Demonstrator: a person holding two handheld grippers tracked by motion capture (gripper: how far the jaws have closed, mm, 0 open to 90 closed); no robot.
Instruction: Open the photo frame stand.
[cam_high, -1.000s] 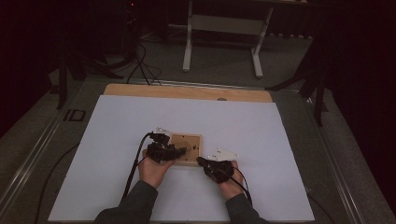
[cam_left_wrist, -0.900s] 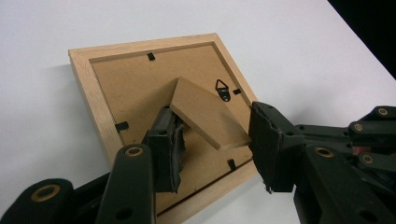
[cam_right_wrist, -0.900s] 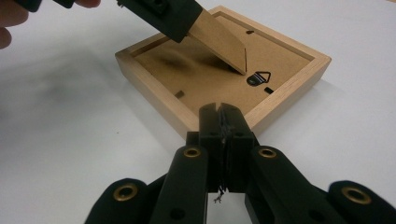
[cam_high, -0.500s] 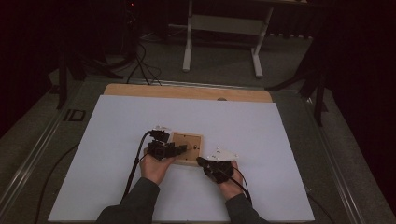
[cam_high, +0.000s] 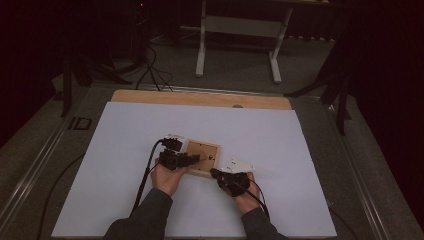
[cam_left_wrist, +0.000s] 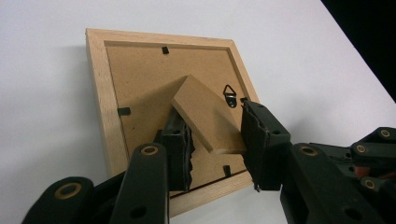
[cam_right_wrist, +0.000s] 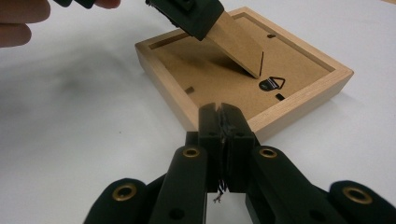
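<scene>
A wooden picture frame (cam_high: 207, 150) lies face down on the white table, its brown back (cam_left_wrist: 140, 74) turned up. The hinged stand (cam_left_wrist: 208, 116) on that back is lifted at an angle. My left gripper (cam_left_wrist: 215, 135) has just been closing, and its pads now press on the stand's two sides. The right gripper view shows the stand (cam_right_wrist: 238, 42) hanging from the left gripper (cam_right_wrist: 187, 11). My right gripper (cam_right_wrist: 222, 112) is shut on nothing, its tips at the near edge of the frame (cam_right_wrist: 299, 100). A metal hanger ring (cam_right_wrist: 273, 85) sits beside the stand.
The white table top (cam_high: 280, 140) ends in a wooden strip (cam_high: 200, 97) at the far side. Beyond it, a white metal stand (cam_high: 237, 25) and cables (cam_high: 150, 65) are on the dark floor. A cable (cam_high: 145, 180) trails from the left gripper.
</scene>
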